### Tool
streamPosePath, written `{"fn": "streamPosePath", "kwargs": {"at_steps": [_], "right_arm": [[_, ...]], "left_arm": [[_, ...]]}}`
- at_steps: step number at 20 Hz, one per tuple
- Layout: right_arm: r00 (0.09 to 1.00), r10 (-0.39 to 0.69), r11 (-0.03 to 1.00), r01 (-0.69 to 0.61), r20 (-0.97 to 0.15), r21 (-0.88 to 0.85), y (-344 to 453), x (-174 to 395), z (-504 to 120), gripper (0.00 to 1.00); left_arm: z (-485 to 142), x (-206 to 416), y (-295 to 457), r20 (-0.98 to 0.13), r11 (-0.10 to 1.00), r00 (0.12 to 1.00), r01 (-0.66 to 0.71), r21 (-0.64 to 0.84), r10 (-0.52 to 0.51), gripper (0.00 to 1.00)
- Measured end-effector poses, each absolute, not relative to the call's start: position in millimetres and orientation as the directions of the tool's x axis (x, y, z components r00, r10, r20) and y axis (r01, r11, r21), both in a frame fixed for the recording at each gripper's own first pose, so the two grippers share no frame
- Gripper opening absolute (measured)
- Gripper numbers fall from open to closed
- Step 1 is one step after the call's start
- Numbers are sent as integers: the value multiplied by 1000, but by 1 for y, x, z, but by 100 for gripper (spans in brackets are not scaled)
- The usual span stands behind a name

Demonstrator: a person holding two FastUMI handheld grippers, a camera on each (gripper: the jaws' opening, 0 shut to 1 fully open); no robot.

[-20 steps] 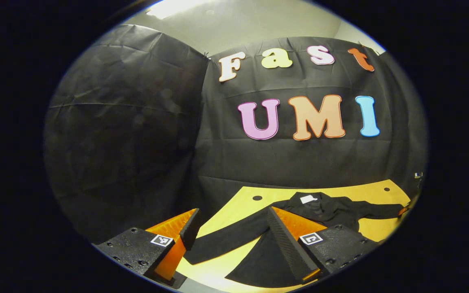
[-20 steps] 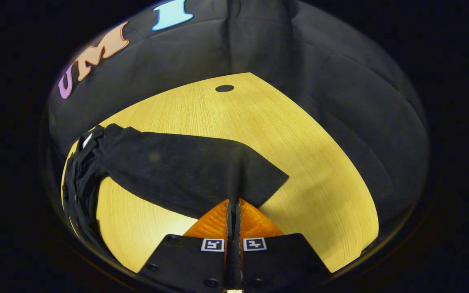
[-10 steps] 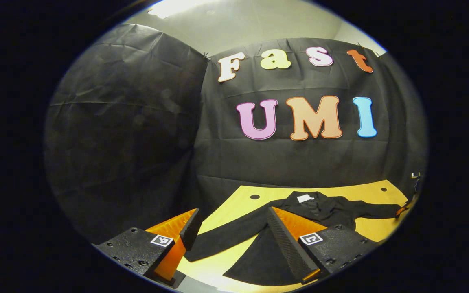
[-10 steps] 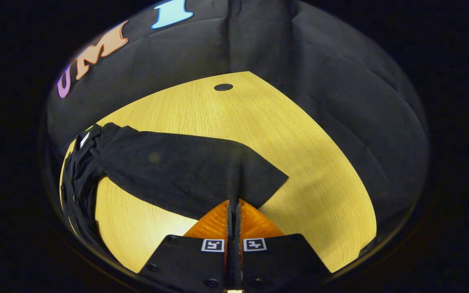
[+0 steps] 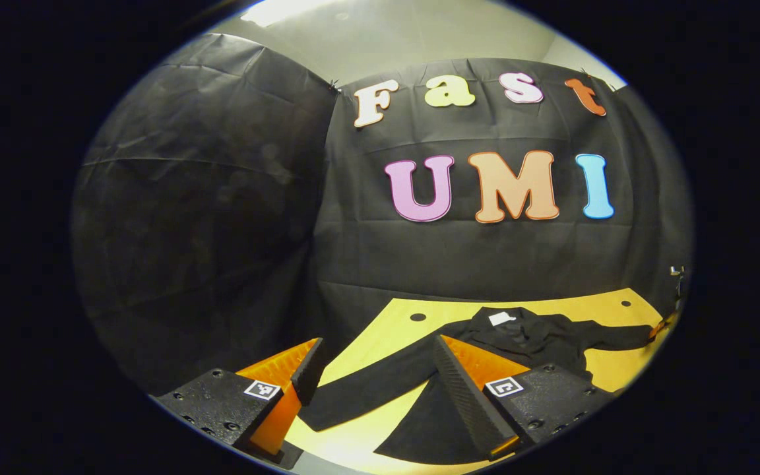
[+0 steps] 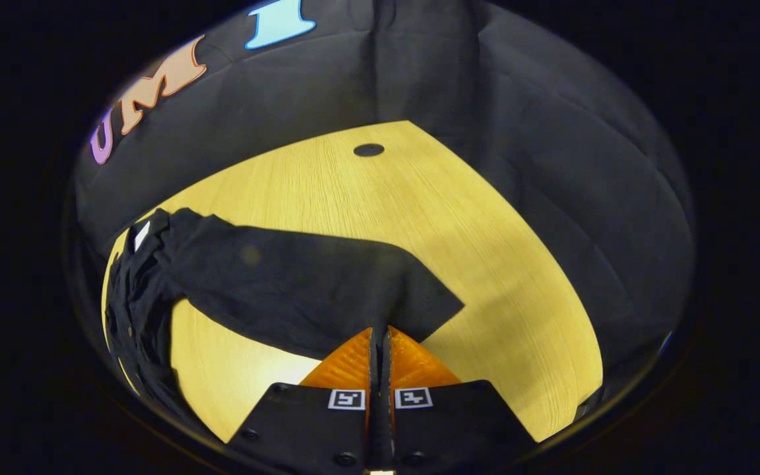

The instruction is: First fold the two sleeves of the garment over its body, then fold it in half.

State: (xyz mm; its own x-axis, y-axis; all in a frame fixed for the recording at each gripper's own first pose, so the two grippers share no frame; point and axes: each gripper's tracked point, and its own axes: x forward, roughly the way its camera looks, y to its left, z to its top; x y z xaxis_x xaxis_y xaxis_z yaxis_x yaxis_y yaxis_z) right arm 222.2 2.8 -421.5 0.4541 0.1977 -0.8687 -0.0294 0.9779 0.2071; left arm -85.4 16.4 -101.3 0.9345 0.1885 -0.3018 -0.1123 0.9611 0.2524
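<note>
Plenty of bare bench out past the end of the right sleeve, all the way to the far corner with the little round hole. The black cloth wall closes that side off right at the edge. On the other side, open wood shows between the left sleeve and the garment body, plus a strip behind the collar.
</note>
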Motion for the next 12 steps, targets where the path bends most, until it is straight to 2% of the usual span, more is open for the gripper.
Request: {"fn": "streamPosePath", "kwargs": {"at_steps": [4,5,7,9,10,12], "right_arm": [[512,198,974,-5,-836,228,15,246,-375,0],[530,199,973,-9,-825,229,25,253,-363,2],[571,214,969,-22,-792,246,49,266,-336,2],[607,236,961,-27,-759,277,75,277,-310,2],[621,248,956,-31,-744,293,90,282,-300,2],[638,262,947,-28,-724,319,115,287,-285,2]], "left_arm": [[-106,-67,34,-313,966,934,-96,240,171,99],[-106,-61,40,-311,966,936,-91,241,166,96],[-105,-50,51,-308,968,939,-83,237,156,99],[-107,-41,61,-311,973,939,-79,218,146,96],[-110,-38,66,-315,975,938,-78,206,142,100],[-116,-33,79,-325,979,935,-81,187,140,100]]}}
